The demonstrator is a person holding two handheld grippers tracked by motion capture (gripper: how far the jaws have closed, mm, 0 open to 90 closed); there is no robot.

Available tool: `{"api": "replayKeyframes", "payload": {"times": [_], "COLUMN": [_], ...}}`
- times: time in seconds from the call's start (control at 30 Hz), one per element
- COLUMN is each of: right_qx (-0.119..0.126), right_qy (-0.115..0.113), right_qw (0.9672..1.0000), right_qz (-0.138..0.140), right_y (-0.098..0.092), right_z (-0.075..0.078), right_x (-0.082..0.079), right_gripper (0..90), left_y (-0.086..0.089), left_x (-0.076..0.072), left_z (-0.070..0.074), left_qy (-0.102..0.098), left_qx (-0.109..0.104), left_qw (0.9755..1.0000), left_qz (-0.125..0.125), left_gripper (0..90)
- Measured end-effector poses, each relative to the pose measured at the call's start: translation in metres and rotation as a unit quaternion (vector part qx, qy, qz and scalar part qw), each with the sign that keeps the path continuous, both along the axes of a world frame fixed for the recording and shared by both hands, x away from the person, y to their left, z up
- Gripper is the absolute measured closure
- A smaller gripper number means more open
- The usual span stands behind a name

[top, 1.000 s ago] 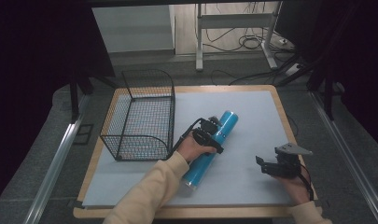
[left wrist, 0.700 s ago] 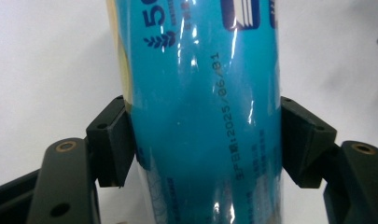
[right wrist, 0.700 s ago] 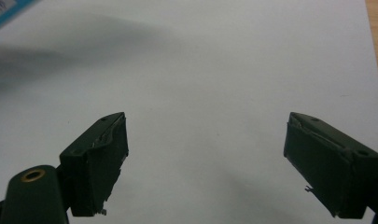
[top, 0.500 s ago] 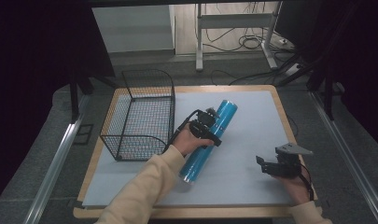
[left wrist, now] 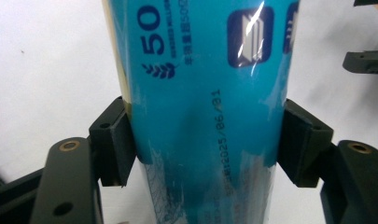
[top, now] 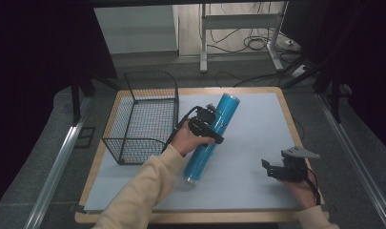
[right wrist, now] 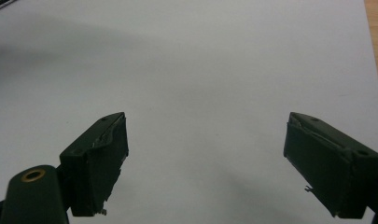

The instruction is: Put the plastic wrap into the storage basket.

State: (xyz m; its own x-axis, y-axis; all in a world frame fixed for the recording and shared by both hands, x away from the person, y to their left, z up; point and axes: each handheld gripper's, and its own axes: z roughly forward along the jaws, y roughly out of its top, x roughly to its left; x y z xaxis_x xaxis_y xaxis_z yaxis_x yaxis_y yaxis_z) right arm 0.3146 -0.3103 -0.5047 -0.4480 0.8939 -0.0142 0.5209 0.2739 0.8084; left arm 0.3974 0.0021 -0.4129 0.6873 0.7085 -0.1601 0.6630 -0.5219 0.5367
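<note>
A long blue tube (top: 201, 155) with printed lettering lies aslant across the middle of the grey mat (top: 257, 119), its far end pointing up and right. My left gripper (top: 213, 125) is shut across its upper half. In the left gripper view both black pads (left wrist: 114, 140) press on the tube's (left wrist: 200, 70) sides; the jaws have just been closing on it. My right gripper (top: 270, 170) rests low at the front right of the mat. Its jaws stand wide open in the right gripper view (right wrist: 205, 158), with bare mat between them.
A black wire basket (top: 133, 145) stands on the left part of the table, close beside the left hand. The wooden table edge (top: 288, 112) runs around the mat. Table legs and cables lie beyond the far edge.
The left gripper has closed tighter on the blue tube and carried it upward and slightly farther away. The right gripper has stayed where it was.
</note>
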Motion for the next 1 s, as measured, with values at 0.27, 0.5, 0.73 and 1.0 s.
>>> {"api": "replayKeyframes", "payload": {"times": [0.27,0.5,0.73,1.0], "right_qx": [0.001,-0.002,-0.002,-0.001], "right_qy": [0.0,0.001,0.001,0.002], "right_qw": [1.0,1.0,1.0,1.0], "right_qz": [-0.001,-0.001,-0.001,-0.002], "right_y": [0.0,0.0,0.0,0.0], "right_z": [0.0,0.0,0.0,-0.001], "right_x": [0.0,0.0,0.001,0.001], "right_gripper": [13.9,13.9,13.9,13.9], "left_y": [0.011,0.02,0.028,0.037], "left_x": [-0.003,-0.007,-0.011,-0.009], "left_z": [0.019,0.04,0.057,0.069], "left_qy": [-0.028,-0.061,-0.082,-0.093], "left_qx": [-0.013,-0.033,-0.04,-0.046], "left_qw": [0.9995,0.9976,0.9958,0.9945], "left_qz": [0.003,0.007,0.006,0.014], "left_gripper": [31.7,31.9,31.9,31.9]}}
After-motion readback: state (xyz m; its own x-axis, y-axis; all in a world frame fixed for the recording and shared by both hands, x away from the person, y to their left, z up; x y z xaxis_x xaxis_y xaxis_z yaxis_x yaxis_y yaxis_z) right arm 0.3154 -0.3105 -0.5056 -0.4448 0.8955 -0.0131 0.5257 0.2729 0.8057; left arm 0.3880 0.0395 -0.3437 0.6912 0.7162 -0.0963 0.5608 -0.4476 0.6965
